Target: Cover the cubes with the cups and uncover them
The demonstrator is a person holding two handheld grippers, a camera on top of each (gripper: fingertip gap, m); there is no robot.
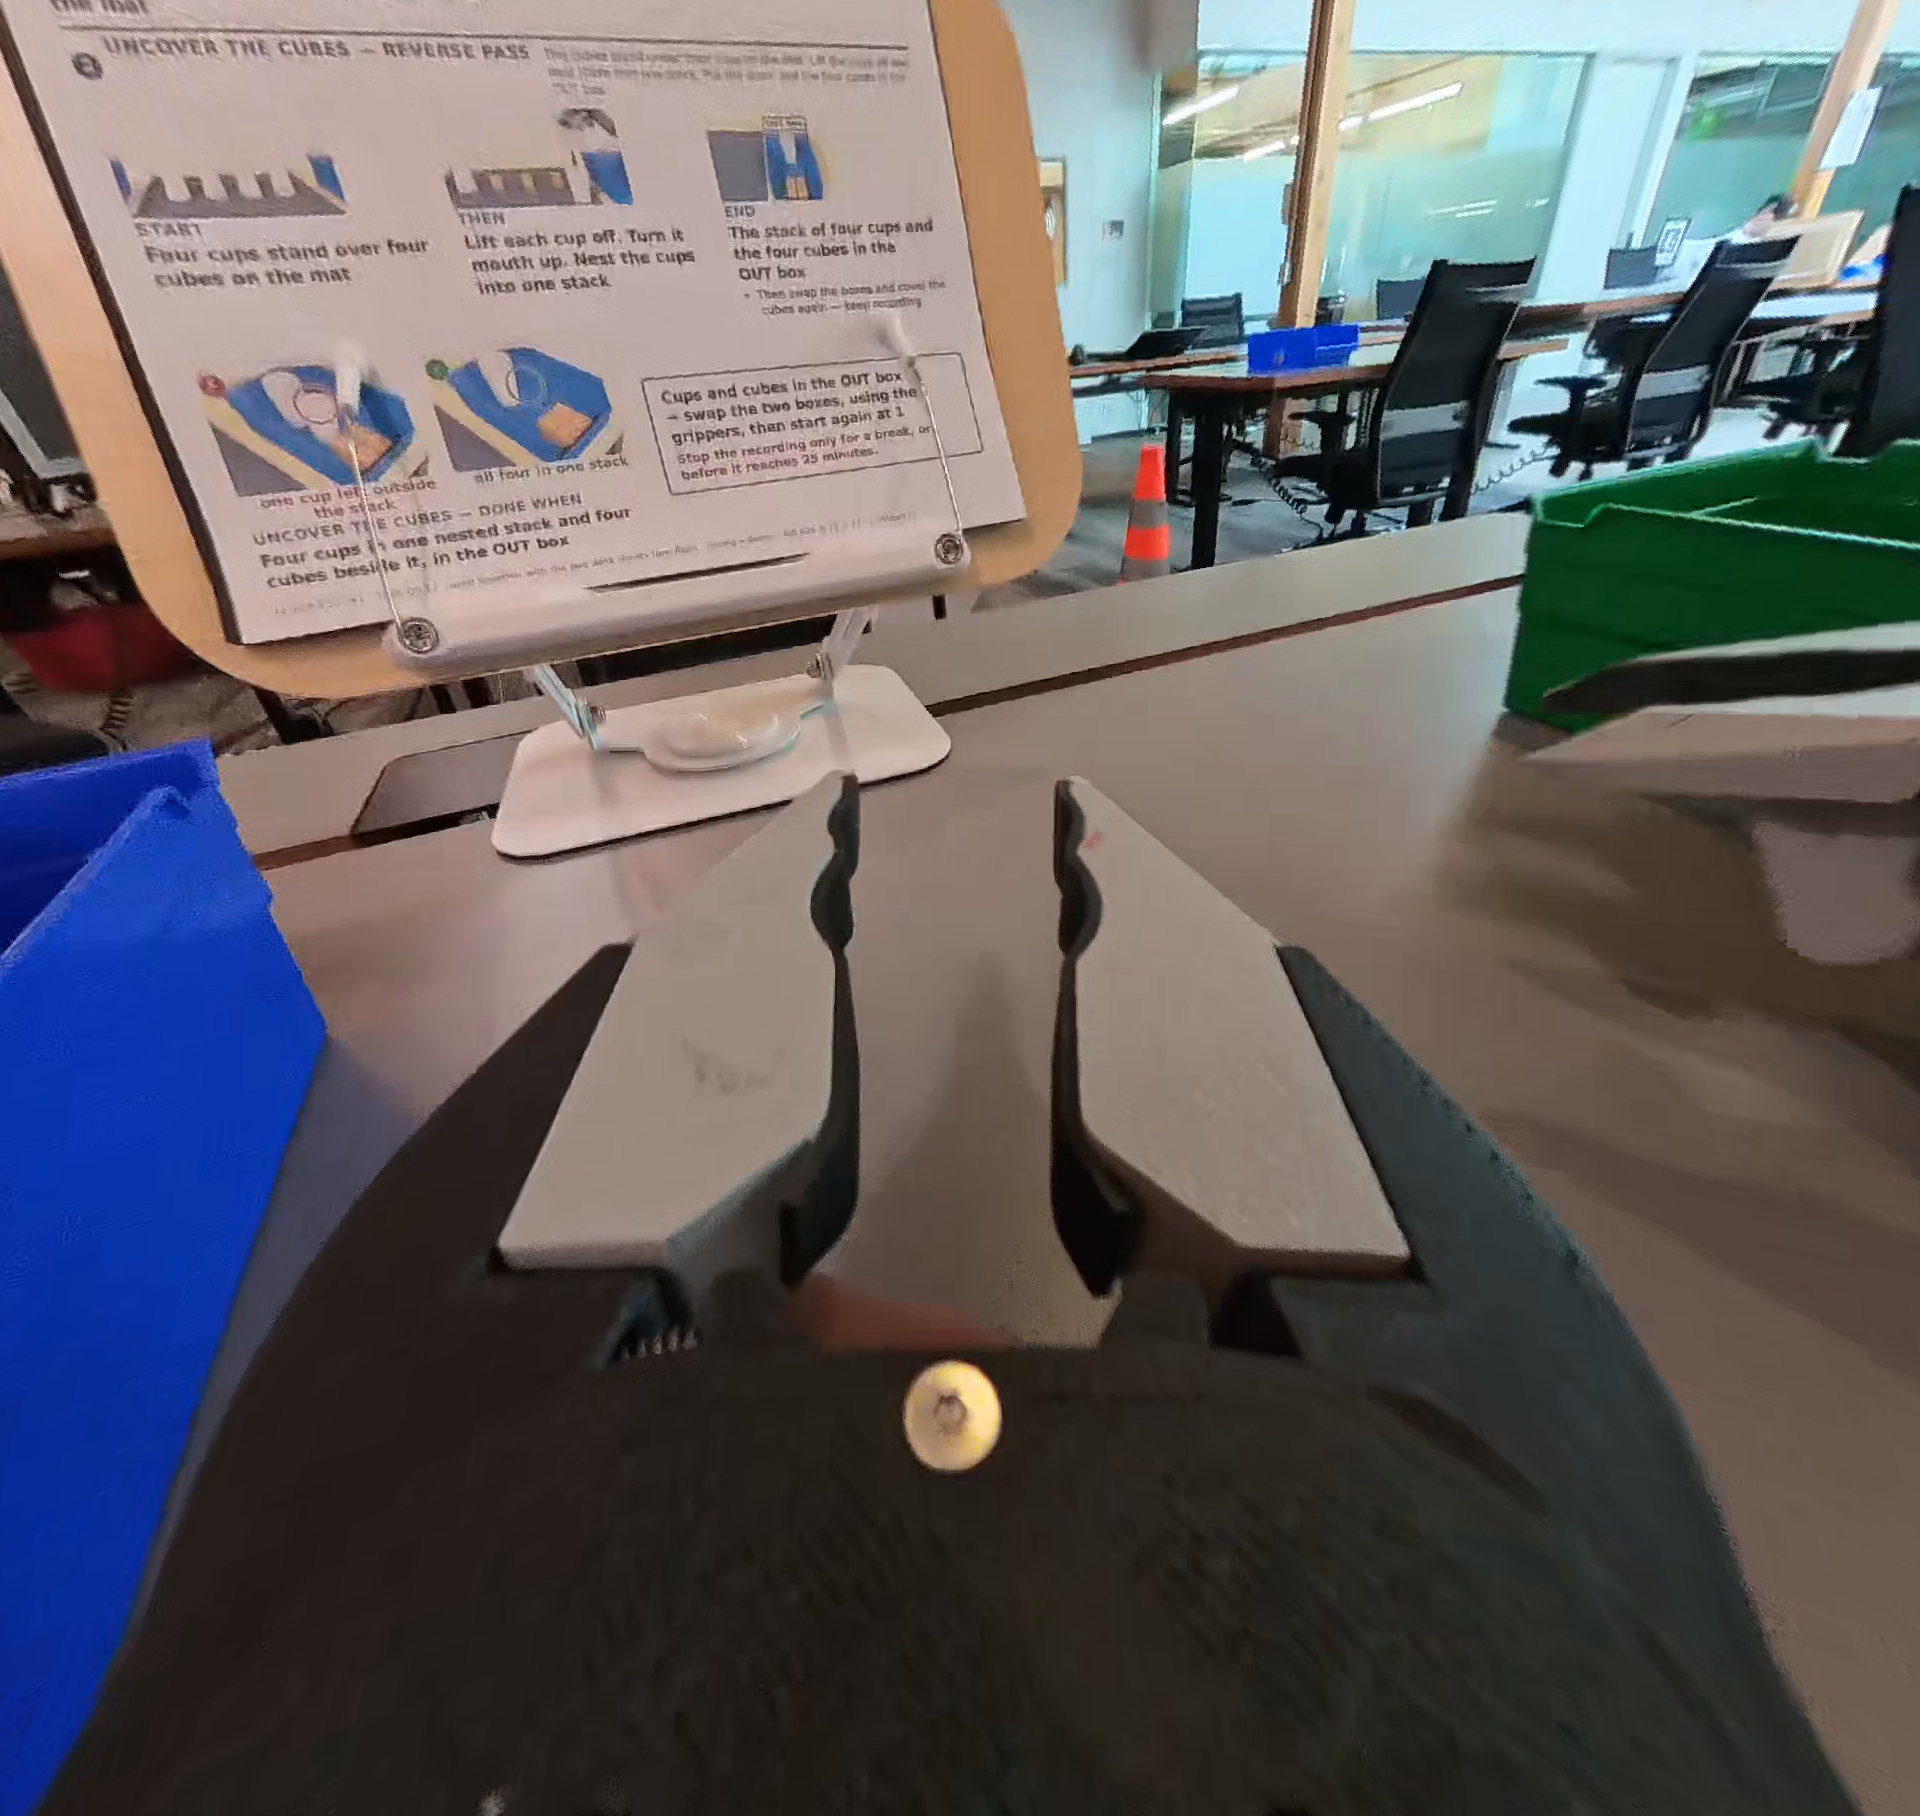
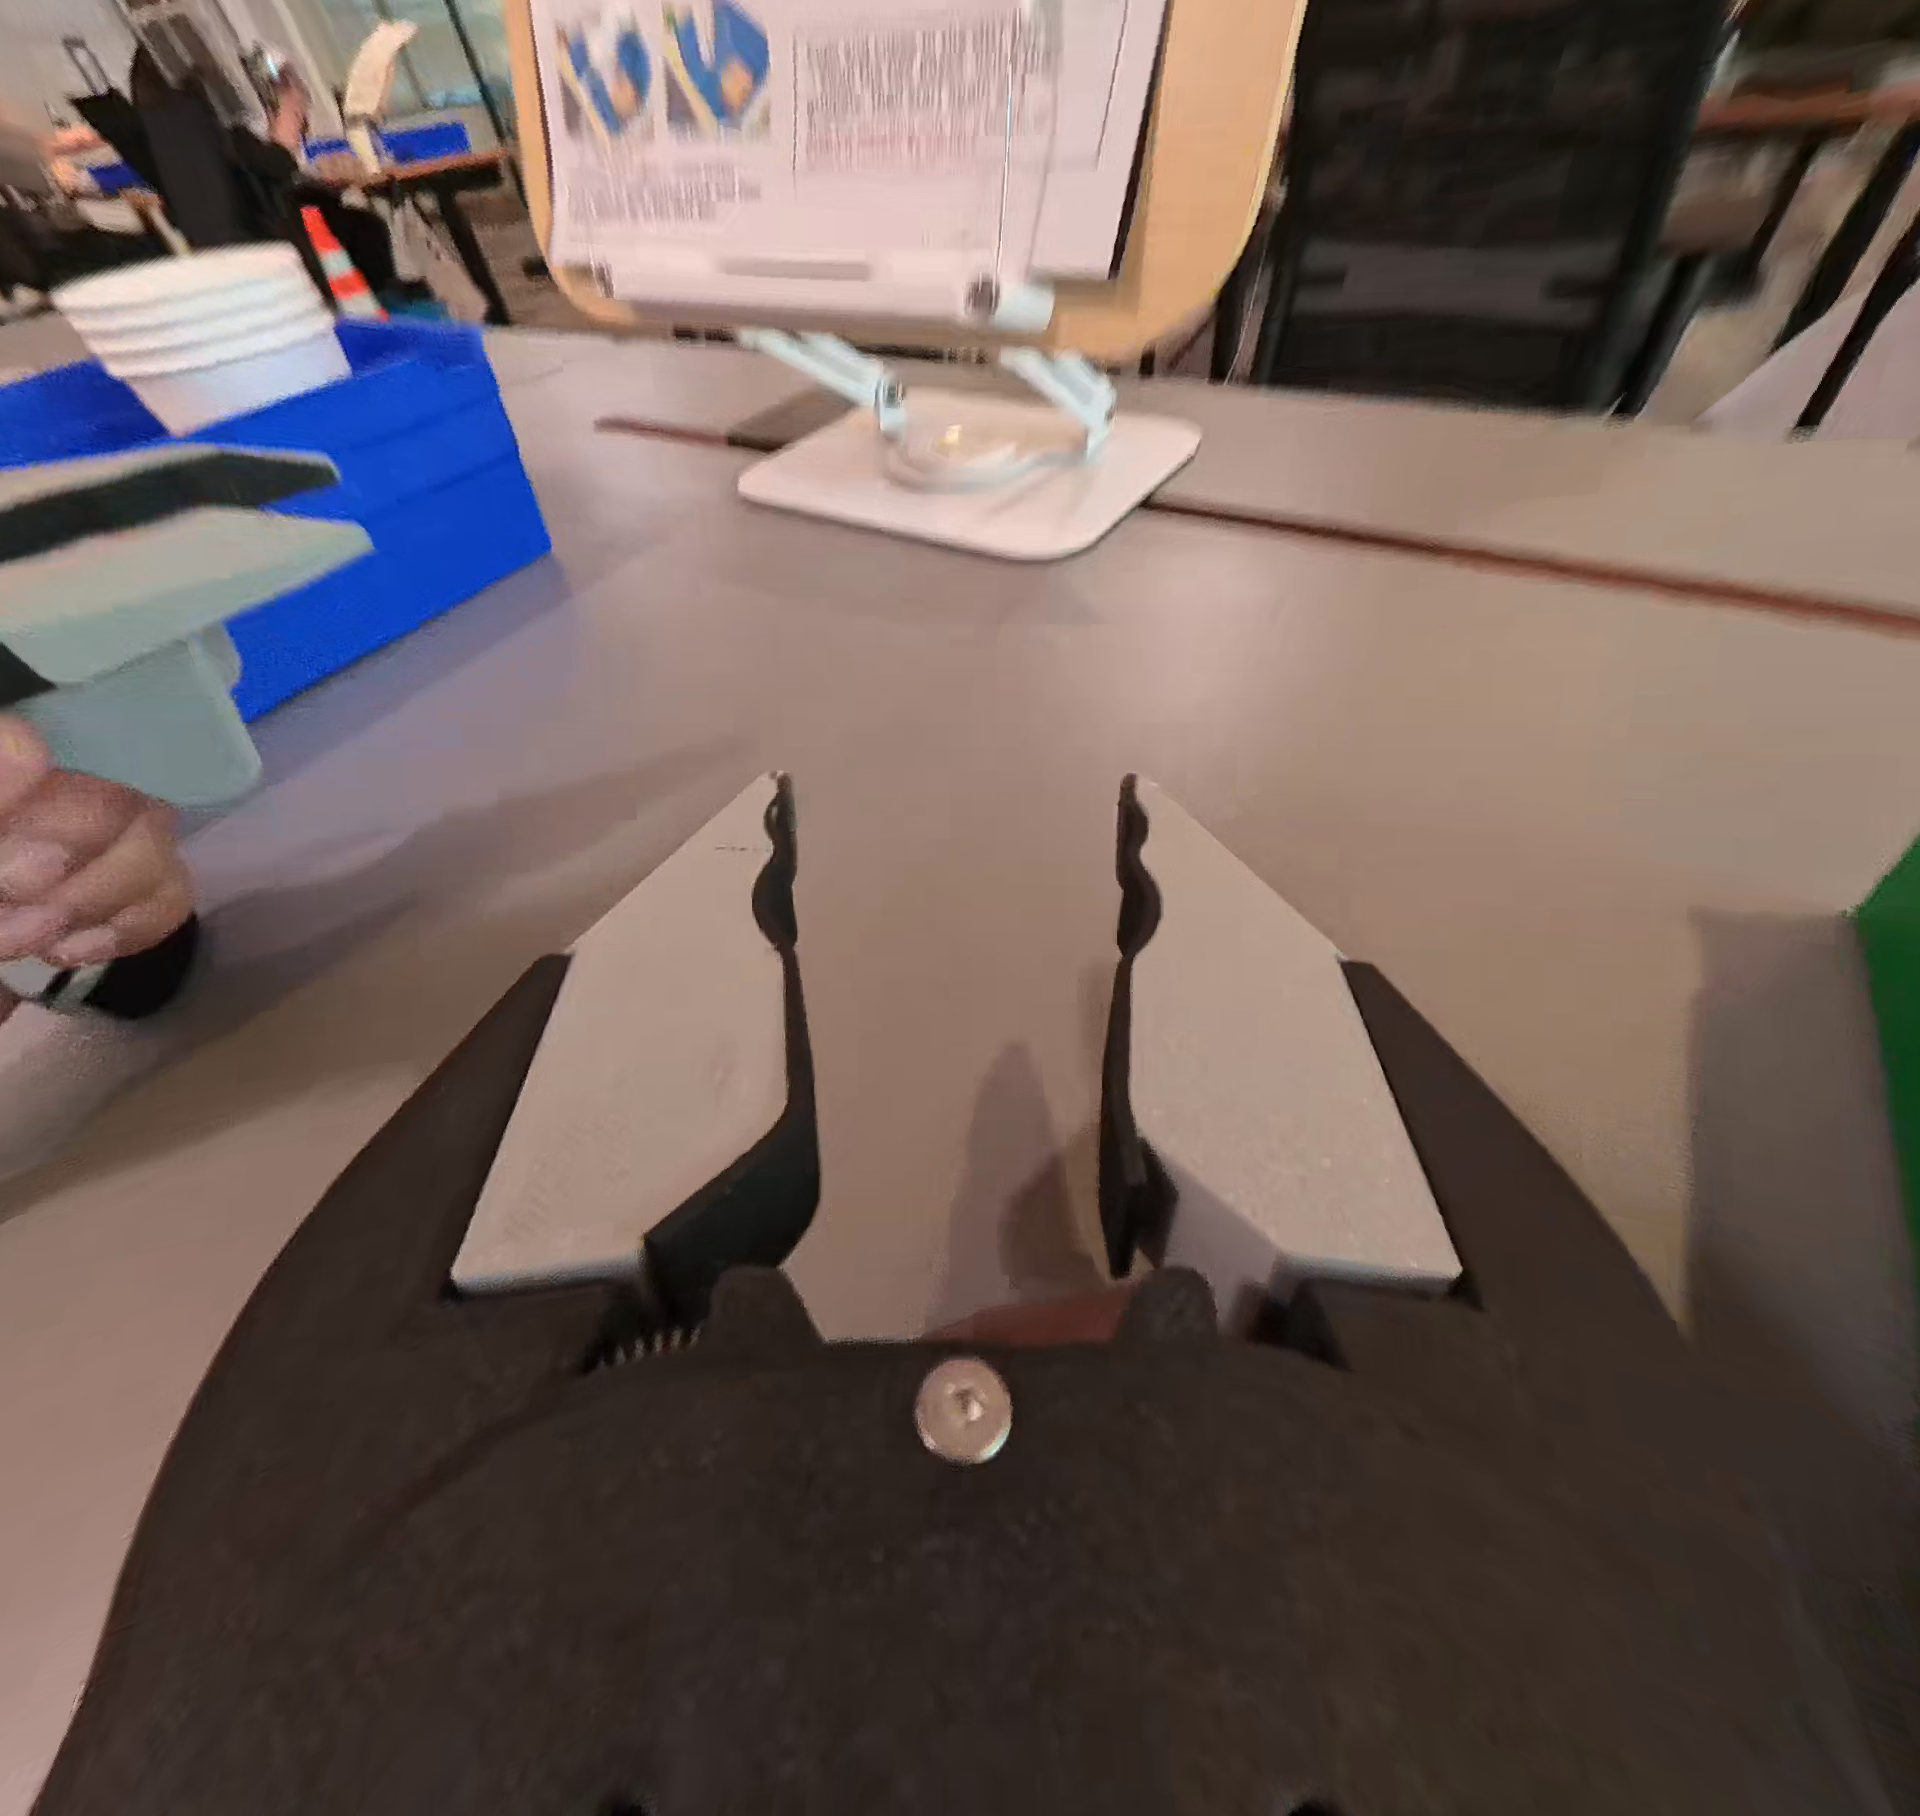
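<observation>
While both tongs gape bare, stacked cups sit far left in the blue bin.

light: bright, even indoor
glare: stand base
blur: edges around stand smeared
distortion: wide-angle bending at edges

Left tongs, seen along their own axis: two grey fingers with black pads, parted, nothing between them. Right tongs: same form, fingers set wider apart, likewise bare. In the right wrist view the left tongs also appear at 9 o'clock, gripped from below by a hand around the handle.
</observation>
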